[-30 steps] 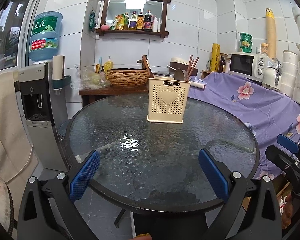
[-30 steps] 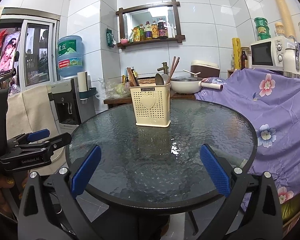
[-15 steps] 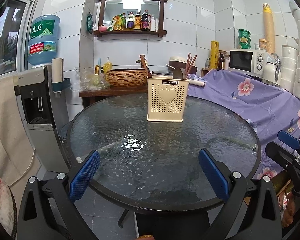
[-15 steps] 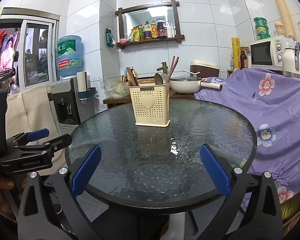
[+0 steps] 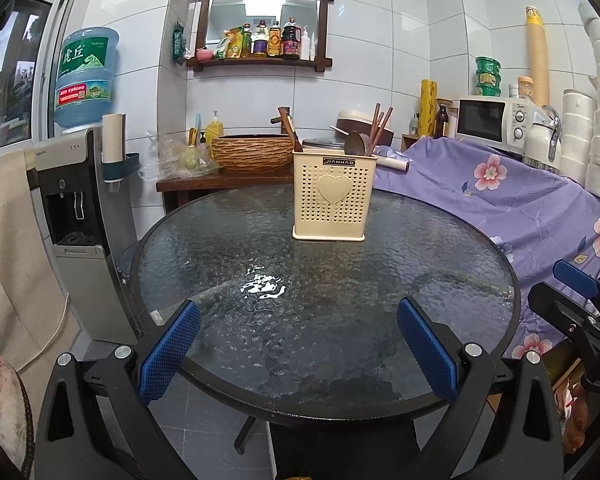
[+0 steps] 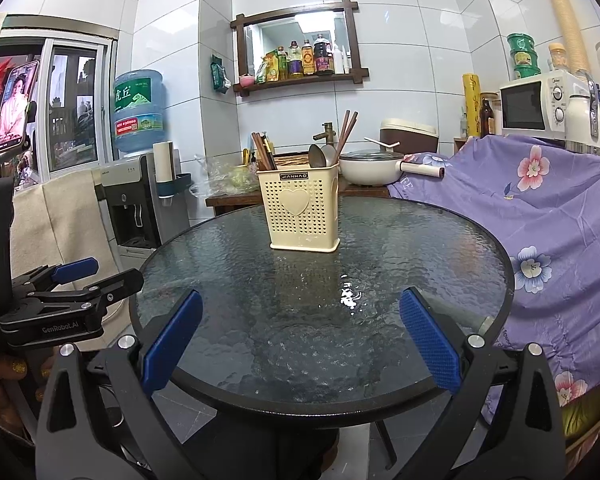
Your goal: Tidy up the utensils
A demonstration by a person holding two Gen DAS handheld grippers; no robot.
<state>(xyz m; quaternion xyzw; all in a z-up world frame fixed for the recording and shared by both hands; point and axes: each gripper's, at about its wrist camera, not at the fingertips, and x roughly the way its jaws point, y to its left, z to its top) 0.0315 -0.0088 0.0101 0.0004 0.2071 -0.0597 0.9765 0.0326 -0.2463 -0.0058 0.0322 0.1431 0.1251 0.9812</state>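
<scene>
A cream perforated utensil holder (image 5: 333, 196) (image 6: 303, 208) stands upright on the far half of a round glass table (image 5: 324, 300) (image 6: 324, 312). Wooden chopsticks (image 5: 380, 126) (image 6: 346, 130), a dark spoon (image 5: 356, 144) (image 6: 318, 156) and brown handles (image 6: 262, 156) stick out of it. My left gripper (image 5: 300, 344) hovers over the table's near edge, open and holding nothing. My right gripper (image 6: 300, 336) is likewise open and empty at the near edge, well short of the holder. Each gripper shows in the other's view, at the side.
A water dispenser (image 5: 80, 208) stands left of the table. A purple flowered cloth (image 5: 520, 200) covers furniture on the right, with a microwave (image 5: 496, 120) behind. A wooden side table holds a woven basin (image 5: 252, 152) and a white pot (image 6: 372, 166). A hand (image 6: 0, 392) holds the left gripper.
Both views have drifted only slightly; the left wrist view sits a little lower. Both grippers stay open and the holder has not moved.
</scene>
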